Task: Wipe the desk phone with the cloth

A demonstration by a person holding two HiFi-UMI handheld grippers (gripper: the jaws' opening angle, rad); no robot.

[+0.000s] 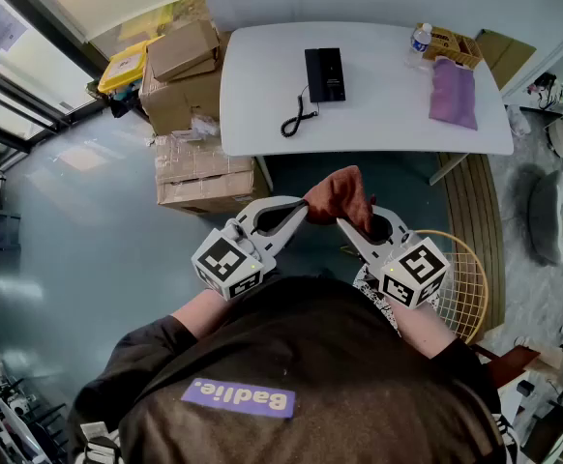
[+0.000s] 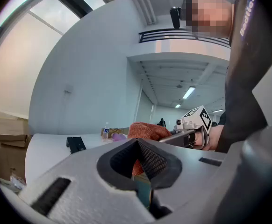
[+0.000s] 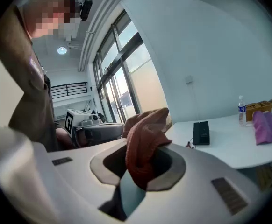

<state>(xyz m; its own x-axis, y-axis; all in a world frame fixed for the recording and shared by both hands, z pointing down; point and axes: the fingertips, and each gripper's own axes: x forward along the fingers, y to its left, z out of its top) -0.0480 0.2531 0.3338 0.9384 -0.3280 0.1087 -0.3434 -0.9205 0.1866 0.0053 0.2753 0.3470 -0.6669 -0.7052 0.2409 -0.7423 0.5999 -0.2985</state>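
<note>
Close to the body, the cloth is pinched from both sides. The right gripper's jaws are clamped on a thick fold, and the left gripper's jaws are closed on its edge. The cloth is held in the air, short of the counter. The phone is seen by the counter's far edge, left of middle, well apart from the cloth.

The dark shirt the person wears bears a purple logo patch reading "Badie."
</note>
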